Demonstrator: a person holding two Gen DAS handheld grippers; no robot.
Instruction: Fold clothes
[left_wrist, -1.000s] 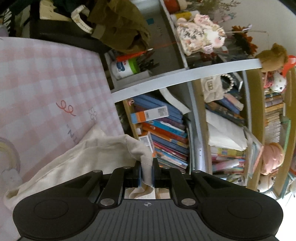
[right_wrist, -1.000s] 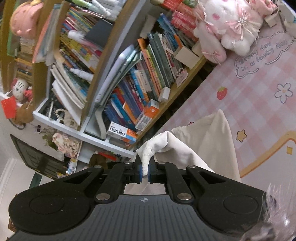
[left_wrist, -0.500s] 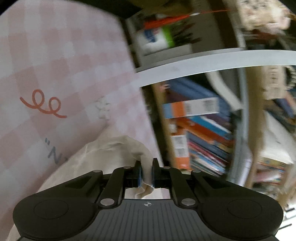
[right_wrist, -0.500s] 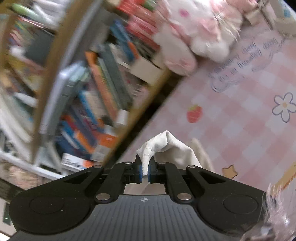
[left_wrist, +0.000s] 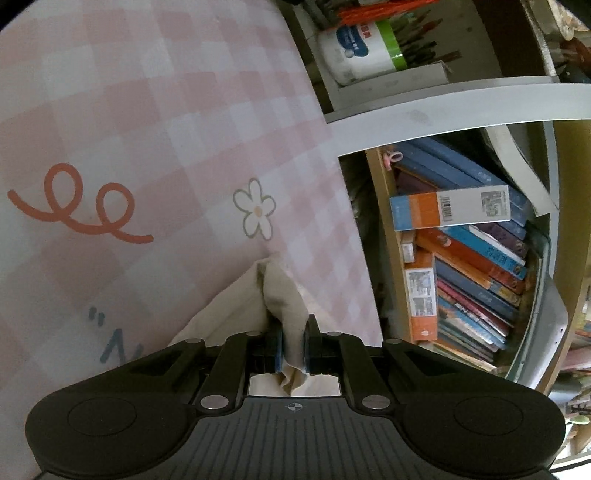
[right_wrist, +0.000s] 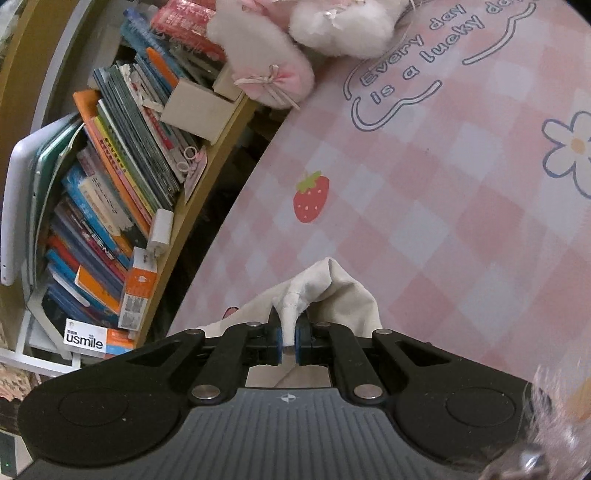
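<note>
Here: left gripper (left_wrist: 292, 345), right gripper (right_wrist: 290, 341) both pinch cream garment (left_wrist: 282, 295); bookshelf (left_wrist: 384, 236) holds books (left_wrist: 476, 266).

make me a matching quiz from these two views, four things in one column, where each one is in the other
Things:
1. cream cloth
2. strawberry print
3. plush toy
4. white tub

Places:
A. on the shelf above the books
B. pinched in the left gripper and the right gripper
C. at the mat's far edge
D. printed on the pink mat

Pairs: 1-B, 2-D, 3-C, 4-A
</note>
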